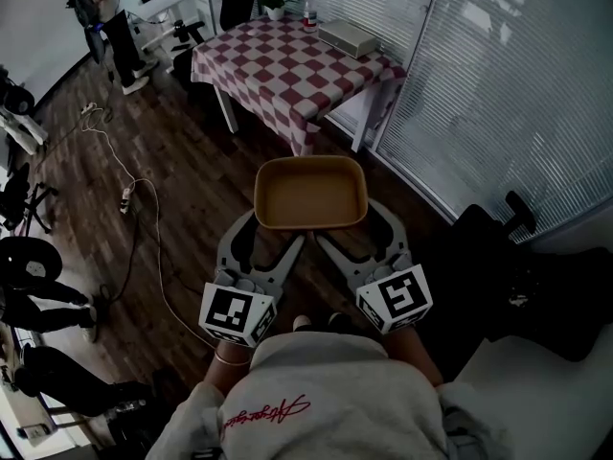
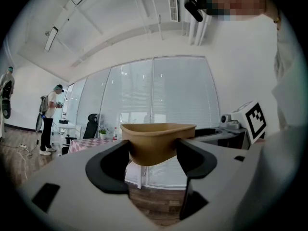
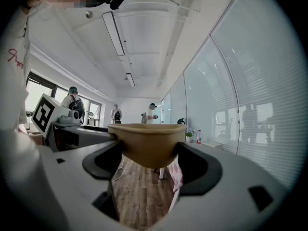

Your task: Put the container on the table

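The container (image 1: 309,192) is a shallow tan tub with rounded corners and a flared rim, empty inside. It sits upright and level in the air above the wooden floor, open side up. The left tool (image 1: 268,242) grips its near left end and the right tool (image 1: 359,238) its near right end, each with a jaw pressed to either side of the wall. The surface (image 1: 287,75), under a red-and-white checked cloth, stands farther off, well apart from the container.

Left gripper (image 2: 153,151), jaws gripping tan container (image 2: 157,139) (rim level)
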The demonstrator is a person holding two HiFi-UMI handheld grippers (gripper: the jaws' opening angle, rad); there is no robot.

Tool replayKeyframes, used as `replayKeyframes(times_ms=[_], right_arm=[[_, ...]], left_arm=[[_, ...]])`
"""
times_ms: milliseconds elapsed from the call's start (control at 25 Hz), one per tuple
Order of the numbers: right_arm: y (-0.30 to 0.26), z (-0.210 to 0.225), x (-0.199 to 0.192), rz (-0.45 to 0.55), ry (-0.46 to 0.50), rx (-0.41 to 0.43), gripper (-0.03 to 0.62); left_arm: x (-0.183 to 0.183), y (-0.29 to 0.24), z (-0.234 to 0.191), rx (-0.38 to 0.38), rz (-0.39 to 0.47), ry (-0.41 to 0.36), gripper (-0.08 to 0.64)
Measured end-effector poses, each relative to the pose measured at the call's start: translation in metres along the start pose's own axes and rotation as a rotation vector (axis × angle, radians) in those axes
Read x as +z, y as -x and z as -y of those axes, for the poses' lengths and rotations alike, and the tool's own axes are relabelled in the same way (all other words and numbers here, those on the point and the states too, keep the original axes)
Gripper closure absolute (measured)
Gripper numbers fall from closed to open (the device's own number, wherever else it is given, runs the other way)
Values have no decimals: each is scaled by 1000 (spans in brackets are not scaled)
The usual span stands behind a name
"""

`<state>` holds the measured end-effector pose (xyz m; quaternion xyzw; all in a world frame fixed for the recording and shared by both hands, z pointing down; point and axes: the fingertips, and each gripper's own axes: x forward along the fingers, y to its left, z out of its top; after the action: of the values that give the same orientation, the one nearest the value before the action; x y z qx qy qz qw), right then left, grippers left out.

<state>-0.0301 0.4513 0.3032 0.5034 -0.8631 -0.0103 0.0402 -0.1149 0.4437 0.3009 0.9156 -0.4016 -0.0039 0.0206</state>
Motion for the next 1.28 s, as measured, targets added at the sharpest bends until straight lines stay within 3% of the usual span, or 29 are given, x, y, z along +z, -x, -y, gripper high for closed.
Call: replayKeyframes(times_ms=[480,1280], right_arm=[[-3,-16,-3,-5,-27,-35,229],[-42,24,-6,2,-15,-10,229]], left_arm=[[-1,12,-9,-28,6,6,241],[-5,-36,-34,2,17,32,241]])
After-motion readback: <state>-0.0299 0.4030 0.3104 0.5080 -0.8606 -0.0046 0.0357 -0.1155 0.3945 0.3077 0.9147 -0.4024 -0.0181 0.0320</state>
